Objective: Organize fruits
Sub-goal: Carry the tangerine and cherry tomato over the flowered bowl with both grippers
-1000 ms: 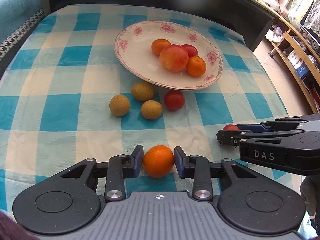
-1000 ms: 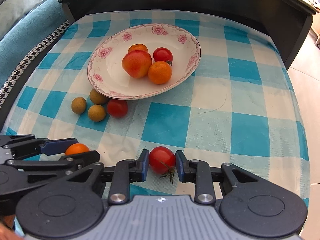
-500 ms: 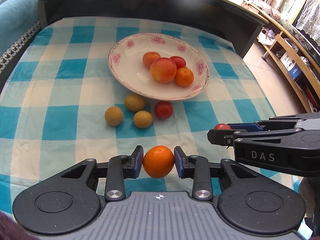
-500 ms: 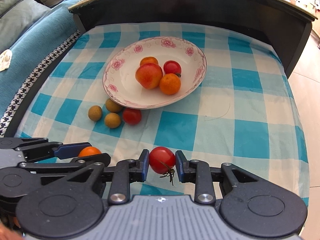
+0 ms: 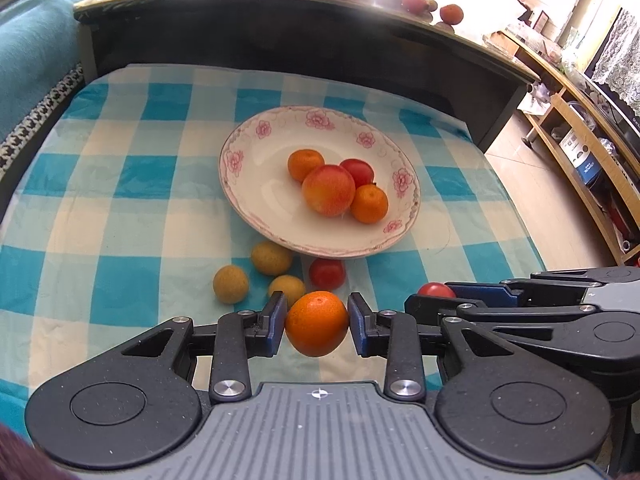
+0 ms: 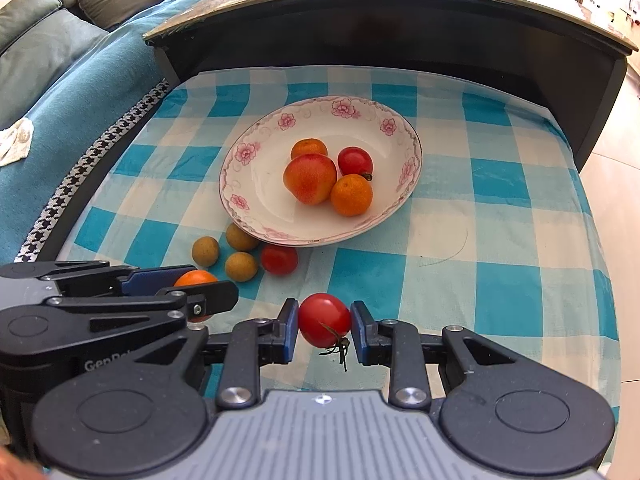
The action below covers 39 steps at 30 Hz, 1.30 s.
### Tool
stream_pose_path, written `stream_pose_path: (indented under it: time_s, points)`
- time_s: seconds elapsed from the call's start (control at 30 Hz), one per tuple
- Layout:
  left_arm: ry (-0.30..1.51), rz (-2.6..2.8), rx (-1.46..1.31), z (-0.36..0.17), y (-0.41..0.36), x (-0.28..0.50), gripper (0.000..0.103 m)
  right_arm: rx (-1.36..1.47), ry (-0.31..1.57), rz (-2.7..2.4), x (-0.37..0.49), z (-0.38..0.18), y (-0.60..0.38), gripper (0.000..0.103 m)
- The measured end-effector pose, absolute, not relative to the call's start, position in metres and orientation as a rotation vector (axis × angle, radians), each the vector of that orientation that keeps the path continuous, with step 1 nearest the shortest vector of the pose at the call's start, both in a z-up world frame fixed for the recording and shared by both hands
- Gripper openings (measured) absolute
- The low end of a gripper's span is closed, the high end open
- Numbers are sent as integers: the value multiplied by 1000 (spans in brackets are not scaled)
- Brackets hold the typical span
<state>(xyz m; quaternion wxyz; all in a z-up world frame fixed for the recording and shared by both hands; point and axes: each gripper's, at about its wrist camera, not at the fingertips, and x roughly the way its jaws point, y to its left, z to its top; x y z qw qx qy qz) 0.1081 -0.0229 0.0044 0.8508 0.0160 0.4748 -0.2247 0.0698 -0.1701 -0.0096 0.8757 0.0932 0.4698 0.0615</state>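
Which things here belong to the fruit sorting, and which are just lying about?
Job:
left gripper jaws holding orange
right gripper jaws holding tomato
flowered plate
loose tomato
three yellow-green fruits

Lying about:
checked cloth
sofa
dark table

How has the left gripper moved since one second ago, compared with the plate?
Yes. The left gripper, shut on the orange, has pulled back and up: the plate now looks smaller and farther away.
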Motion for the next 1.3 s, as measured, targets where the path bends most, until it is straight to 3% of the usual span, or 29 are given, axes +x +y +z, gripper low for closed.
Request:
stream_pose_path:
  time_s: [0.63, 1.3]
  points:
    - [951, -475, 38, 20, -41, 149, 40, 220, 941, 85, 111, 1, -186, 30]
    - [988, -439, 22, 0, -43, 183, 40, 226, 948, 83, 154, -21, -189, 31]
